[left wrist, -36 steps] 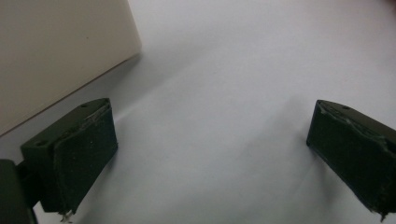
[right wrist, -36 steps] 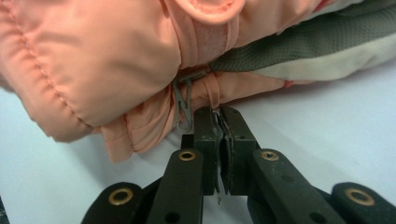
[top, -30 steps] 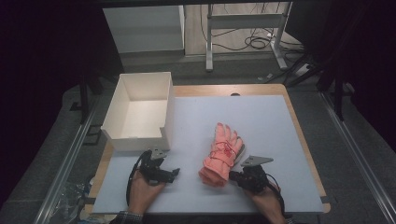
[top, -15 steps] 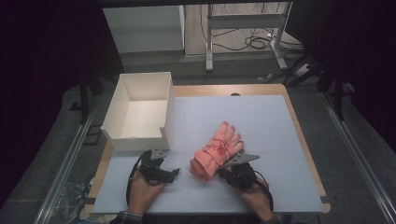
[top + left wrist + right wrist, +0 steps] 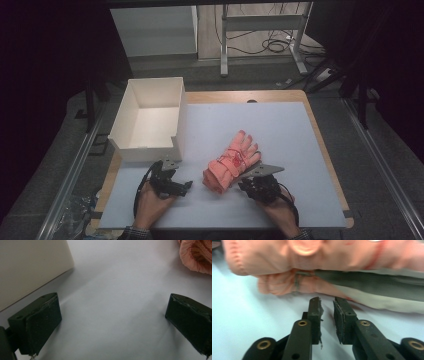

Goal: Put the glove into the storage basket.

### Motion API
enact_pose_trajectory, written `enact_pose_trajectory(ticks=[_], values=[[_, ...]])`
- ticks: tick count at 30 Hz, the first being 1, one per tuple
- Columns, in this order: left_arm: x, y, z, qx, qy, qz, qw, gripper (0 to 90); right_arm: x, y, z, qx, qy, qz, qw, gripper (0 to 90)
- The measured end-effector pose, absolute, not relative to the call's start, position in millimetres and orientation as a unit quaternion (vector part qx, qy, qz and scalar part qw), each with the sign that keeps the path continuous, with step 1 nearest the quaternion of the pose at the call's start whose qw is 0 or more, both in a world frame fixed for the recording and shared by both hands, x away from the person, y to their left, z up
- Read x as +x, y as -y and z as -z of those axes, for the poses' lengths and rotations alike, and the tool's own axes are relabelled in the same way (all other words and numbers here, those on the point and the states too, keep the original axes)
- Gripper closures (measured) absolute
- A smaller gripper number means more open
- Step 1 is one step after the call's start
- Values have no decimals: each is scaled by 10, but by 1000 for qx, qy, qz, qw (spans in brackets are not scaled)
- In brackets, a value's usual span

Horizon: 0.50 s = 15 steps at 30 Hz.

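— Dim workshop floor and cabling are being shown along the top of the high view; lower down, a pale mat is being lit over a wooden table. What is being worked on?

— A pair of pink knit gloves, bundled with red thread, is being shown lying just below the middle of the frame, to the right of the white open box and apart from it. In the right gripper view the bundle is being seen across the top, with a grey-and-white card tucked under it.

— How is it being judged to handle?

— Light, soft and floppy, most likely; nothing fragile is being seen. The cuff end at the bundle's lower left is probably the best place to be gripped, since the layers are being held thickest there.

— And the grippers?

— The right gripper is being held low at the lower right of the high view, level with the mat, its tips just short of the bundle. Its jaws have just been opening; a narrow gap is being shown, with nothing between the pads. The left gripper is being rested at the lower left beside the box corner, and in its own view the jaws are being held wide apart over bare mat, holding nothing.
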<state>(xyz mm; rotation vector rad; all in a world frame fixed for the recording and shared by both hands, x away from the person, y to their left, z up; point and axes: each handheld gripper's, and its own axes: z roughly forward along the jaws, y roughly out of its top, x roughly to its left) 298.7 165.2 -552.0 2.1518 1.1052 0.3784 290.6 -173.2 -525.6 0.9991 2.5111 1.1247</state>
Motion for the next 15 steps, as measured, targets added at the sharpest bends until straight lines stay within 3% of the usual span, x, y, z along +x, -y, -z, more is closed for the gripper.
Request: enact_pose_trajectory(ticks=[15], values=[[2986, -1645, 5520, 826, -424, -148, 340, 0, 3071, 2309, 5156, 383, -830, -370, 166, 545]])
